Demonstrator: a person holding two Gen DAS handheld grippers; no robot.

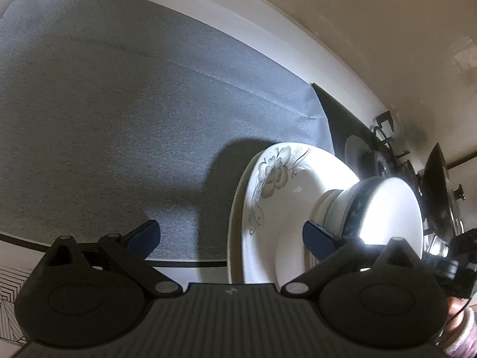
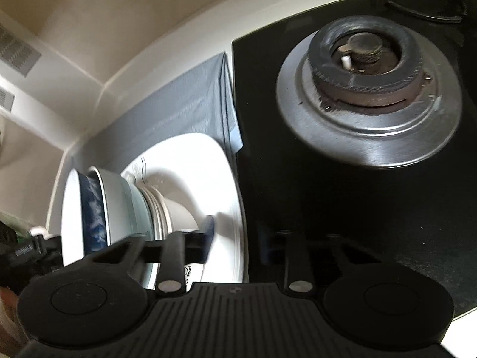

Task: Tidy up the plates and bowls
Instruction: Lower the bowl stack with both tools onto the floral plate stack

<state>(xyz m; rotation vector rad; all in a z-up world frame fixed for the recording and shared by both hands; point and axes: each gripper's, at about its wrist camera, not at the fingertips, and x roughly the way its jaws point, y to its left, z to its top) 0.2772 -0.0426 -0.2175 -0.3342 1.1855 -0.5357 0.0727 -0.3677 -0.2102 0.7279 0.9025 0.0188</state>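
Note:
A stack of white plates, the top one with a grey flower pattern [image 1: 277, 176], stands on the grey cloth [image 1: 119, 104]. Stacked bowls, one with a blue-patterned band [image 1: 357, 205], sit on the plates. My left gripper [image 1: 232, 235] is open, its jaws astride the near rim of the plate stack, with its right finger [image 1: 320, 238] over the plate beside the bowls. In the right wrist view the plates [image 2: 208, 179] and the bowls [image 2: 95, 208] show at the left. My right gripper [image 2: 238, 232] is open, its left finger [image 2: 207, 235] over the plate rim.
A black glass hob [image 2: 328, 194] with a metal burner [image 2: 366, 68] lies right beside the plates. A dark wok [image 1: 438, 191] sits on the hob's far side. A cream tiled wall [image 1: 357, 29] runs behind the counter.

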